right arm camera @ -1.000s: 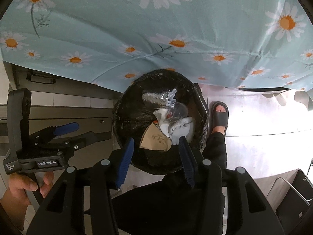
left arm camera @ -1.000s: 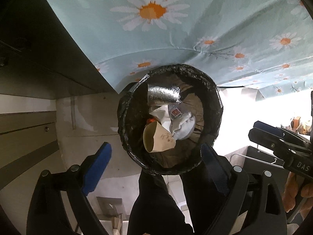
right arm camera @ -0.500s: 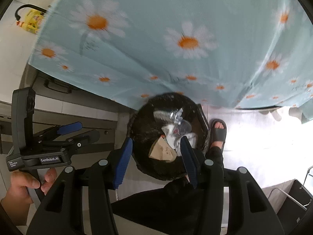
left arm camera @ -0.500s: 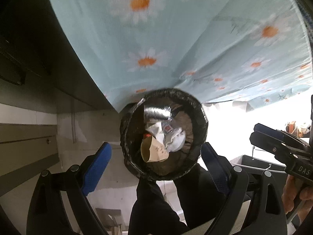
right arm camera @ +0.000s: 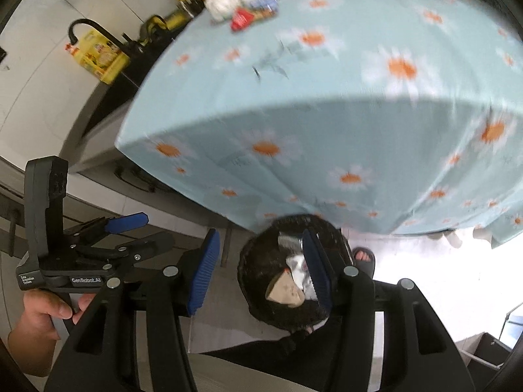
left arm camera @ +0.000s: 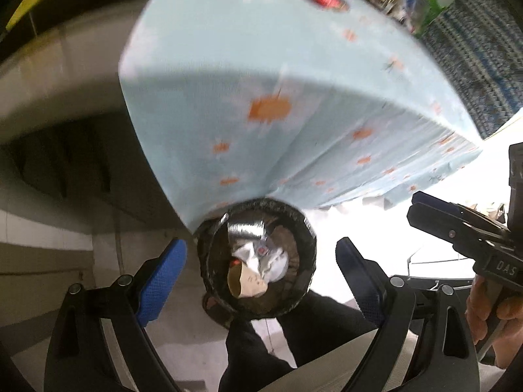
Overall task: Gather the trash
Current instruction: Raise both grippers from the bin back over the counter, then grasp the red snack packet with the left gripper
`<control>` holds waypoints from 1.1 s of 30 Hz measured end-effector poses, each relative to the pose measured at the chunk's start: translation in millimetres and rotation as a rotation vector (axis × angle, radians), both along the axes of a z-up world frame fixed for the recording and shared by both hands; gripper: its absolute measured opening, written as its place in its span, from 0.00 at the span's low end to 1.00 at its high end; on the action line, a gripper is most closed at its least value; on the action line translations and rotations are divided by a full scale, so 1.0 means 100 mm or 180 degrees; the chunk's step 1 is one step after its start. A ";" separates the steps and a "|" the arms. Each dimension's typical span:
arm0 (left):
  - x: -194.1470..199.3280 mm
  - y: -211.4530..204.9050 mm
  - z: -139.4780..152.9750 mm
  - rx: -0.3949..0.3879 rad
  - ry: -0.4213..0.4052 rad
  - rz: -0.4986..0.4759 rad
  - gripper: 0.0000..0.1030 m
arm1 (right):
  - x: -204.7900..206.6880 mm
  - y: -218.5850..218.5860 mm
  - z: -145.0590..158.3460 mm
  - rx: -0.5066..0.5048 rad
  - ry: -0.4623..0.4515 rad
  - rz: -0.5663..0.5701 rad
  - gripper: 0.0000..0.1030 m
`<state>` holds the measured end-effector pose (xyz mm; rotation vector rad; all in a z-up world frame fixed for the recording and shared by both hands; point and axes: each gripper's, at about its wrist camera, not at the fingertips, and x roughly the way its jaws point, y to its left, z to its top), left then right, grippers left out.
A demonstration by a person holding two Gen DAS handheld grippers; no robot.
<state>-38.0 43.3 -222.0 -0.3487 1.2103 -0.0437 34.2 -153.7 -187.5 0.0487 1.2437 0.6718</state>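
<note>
A: Which step was in hand?

B: A drop-off looked finished. The bin sat on the floor at the table's near edge, holding a paper cone, crumpled tissue and foil. Both claws were above it with nothing in them.

A: How were the claws set?

B: The left claw stood wide open and empty. The right claw was partly open, its jaws having just been parting, with nothing held between them.

A: And the next move?

B: More trash, I judged. On the daisy tablecloth, at about eleven o'clock in the right view, lay white wads and a red wrapper. The claws needed to rise over the table edge, reach across and close on one piece.
</note>
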 end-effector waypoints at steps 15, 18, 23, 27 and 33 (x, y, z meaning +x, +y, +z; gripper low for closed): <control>0.46 0.07 0.95 0.0050 -0.0566 -0.0059 0.87 | 0.57 -0.01 0.83 0.0180 -0.0600 0.0006 0.67; 0.72 0.07 1.06 0.0157 -0.0610 -0.0025 0.87 | 0.80 -0.05 0.94 0.0243 -0.0686 0.0029 0.70; 1.14 -0.01 1.20 0.0286 -0.0643 0.0004 0.87 | 1.21 -0.11 1.05 0.0286 -0.0788 0.0128 0.73; 1.48 -0.15 1.20 0.0352 -0.0590 -0.0026 0.87 | 1.57 -0.24 1.12 0.0305 -0.0917 0.0136 0.73; 1.97 -0.30 1.08 0.0432 -0.0375 0.0075 0.87 | 2.17 -0.41 1.08 0.0382 -0.0796 0.0189 0.73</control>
